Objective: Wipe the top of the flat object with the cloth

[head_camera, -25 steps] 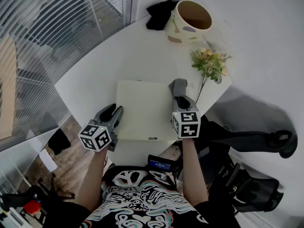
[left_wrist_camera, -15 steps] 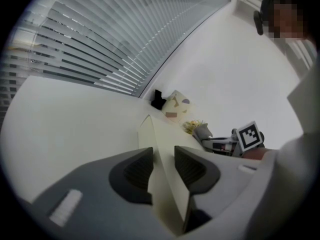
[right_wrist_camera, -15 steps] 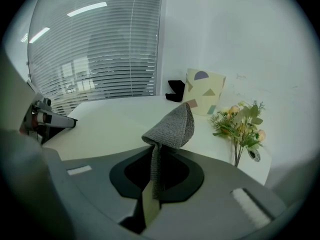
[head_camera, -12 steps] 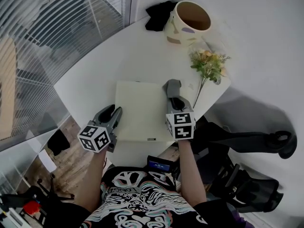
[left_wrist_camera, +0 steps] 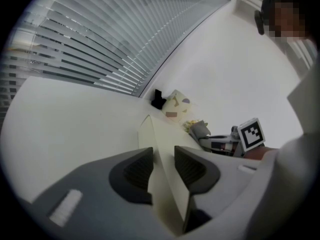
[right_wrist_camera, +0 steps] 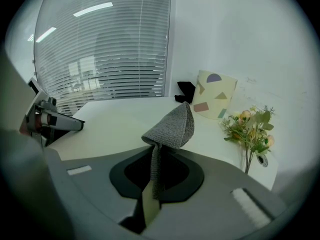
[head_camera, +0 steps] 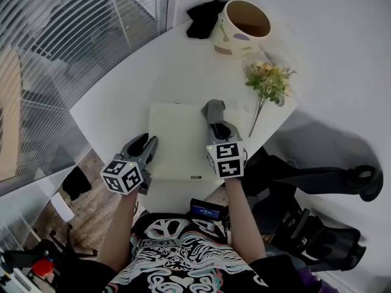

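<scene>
Flat object, cream and thin, lying on the white surface with its near left corner close to the surface's near edge. Clamped at that left rim by the left gripper, jaws pressed onto the panel from both sides. Resting on the panel's right part, a grey cloth, pinched in the closed jaws of the right gripper, with one fold bulging ahead of them.

Judged mid-wipe. Press the bulging fold flat on the top so that cloth, not jaw, meets it. Drag in straight, overlapping passes. Hold the left clamp firm so the panel cannot slide.

Just beside the cloth, the panel's right rim; near beyond it, the surface's right edge and a bunch of flowers, likely to be knocked by an outward sweep. Plenty of room leftward across the panel toward the left gripper. Bare surface beyond the far rim, with the pot and a black item well apart at the far end.
</scene>
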The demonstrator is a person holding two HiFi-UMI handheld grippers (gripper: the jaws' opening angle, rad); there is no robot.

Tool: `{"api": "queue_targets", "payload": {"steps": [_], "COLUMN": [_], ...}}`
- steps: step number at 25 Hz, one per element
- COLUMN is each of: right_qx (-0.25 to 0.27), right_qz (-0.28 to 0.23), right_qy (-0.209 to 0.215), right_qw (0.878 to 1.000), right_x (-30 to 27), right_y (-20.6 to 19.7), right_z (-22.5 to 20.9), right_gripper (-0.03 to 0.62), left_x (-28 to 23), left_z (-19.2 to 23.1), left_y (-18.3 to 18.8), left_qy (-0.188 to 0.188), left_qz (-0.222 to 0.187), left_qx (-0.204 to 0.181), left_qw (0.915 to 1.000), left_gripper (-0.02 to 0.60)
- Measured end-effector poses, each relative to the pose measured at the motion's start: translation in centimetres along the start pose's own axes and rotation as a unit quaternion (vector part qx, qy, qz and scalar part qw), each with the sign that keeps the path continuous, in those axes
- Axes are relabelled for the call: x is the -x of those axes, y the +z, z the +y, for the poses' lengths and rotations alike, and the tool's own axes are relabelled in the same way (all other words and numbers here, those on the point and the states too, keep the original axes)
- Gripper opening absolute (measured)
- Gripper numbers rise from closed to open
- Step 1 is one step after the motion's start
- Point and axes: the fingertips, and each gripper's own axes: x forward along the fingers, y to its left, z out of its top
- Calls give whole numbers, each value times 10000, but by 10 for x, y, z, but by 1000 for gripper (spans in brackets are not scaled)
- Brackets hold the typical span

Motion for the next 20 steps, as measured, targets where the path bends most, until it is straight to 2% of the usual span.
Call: {"api": "queue_targets", "payload": {"steps": [20], "right_qx": [170], "right_qz": [49], "right_qy": [258], "right_qw": [9995], "right_x": [-9], "right_y": [9], "right_z": [27], "right_gripper": [14], "left_x": [-2], "left_z": [1], "left_y": [-1], "left_qy": [-8], "left_qz": [39], "left_qx": [-11], "left_qw": [10000], "left_gripper": [187]}}
